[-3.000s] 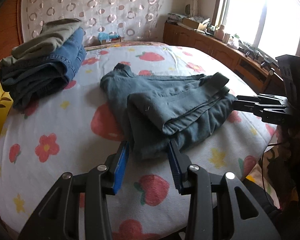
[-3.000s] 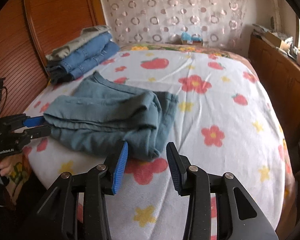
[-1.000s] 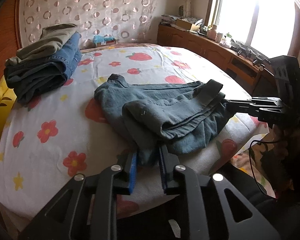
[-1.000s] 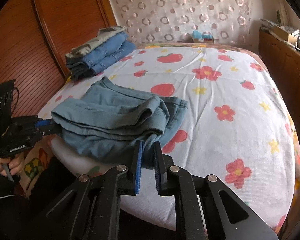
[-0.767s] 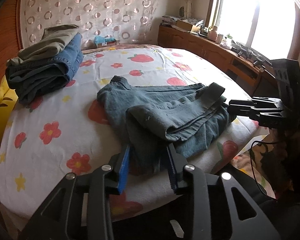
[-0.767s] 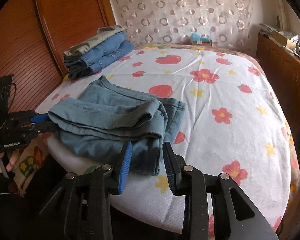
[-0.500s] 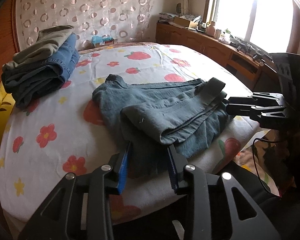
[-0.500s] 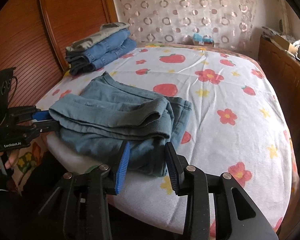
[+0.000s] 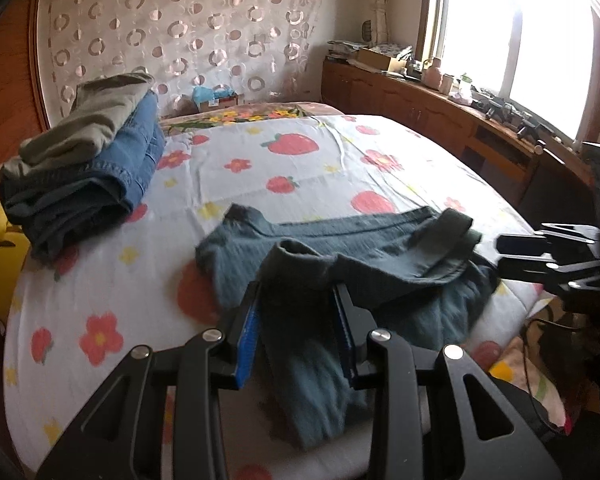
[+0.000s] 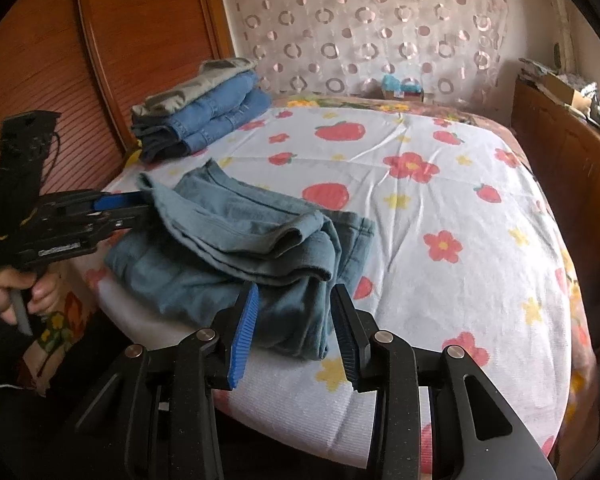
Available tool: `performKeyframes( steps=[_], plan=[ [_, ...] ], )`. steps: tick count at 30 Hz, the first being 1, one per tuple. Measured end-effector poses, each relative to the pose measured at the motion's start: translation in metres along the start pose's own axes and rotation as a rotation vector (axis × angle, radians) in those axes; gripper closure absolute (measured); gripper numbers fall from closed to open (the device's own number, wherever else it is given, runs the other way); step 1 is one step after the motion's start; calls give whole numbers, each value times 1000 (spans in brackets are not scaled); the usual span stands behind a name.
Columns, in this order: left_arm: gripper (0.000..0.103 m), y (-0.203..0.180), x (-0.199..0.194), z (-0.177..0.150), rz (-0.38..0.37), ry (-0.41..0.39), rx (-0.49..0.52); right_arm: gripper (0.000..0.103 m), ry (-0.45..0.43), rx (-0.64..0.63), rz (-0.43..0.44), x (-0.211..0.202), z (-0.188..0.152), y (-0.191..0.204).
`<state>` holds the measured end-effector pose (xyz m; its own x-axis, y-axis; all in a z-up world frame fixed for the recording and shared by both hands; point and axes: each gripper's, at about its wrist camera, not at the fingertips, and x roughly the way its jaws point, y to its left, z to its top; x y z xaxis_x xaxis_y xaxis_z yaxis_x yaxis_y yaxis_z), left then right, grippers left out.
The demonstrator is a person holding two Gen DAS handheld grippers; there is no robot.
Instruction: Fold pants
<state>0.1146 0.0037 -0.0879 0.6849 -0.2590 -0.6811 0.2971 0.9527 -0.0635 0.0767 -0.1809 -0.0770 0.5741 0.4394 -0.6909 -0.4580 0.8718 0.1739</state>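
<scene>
Grey-blue pants (image 9: pixel 340 264) lie folded in layers at the near edge of the bed, also in the right wrist view (image 10: pixel 240 240). My left gripper (image 9: pixel 296 320) is open, its jaws on either side of one end of the folded pants; it shows from the side in the right wrist view (image 10: pixel 140 204). My right gripper (image 10: pixel 292 312) is open, its jaws on either side of the other end; it shows in the left wrist view (image 9: pixel 508 252). Part of the pants hangs over the bed edge.
A stack of folded jeans with an olive pair on top (image 9: pixel 84 168) sits at the far left of the bed (image 9: pixel 320 160), next to the wooden headboard (image 10: pixel 100 60). A wooden cabinet (image 9: pixel 440 120) runs under the window.
Both grippers were shut on the pants' ends a second ago, then opened. Since then they have moved slightly further in around the cloth and the top layer has shifted a little.
</scene>
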Motion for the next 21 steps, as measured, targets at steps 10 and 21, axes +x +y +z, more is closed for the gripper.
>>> performKeyframes(
  steps=[10, 21],
  plan=[
    [71, 16, 14, 4, 23, 15, -37, 66, 36, -49, -23, 17, 12, 3],
    [71, 17, 18, 3, 28, 21, -43, 67, 74, -60, 19, 59, 43, -18]
  ],
)
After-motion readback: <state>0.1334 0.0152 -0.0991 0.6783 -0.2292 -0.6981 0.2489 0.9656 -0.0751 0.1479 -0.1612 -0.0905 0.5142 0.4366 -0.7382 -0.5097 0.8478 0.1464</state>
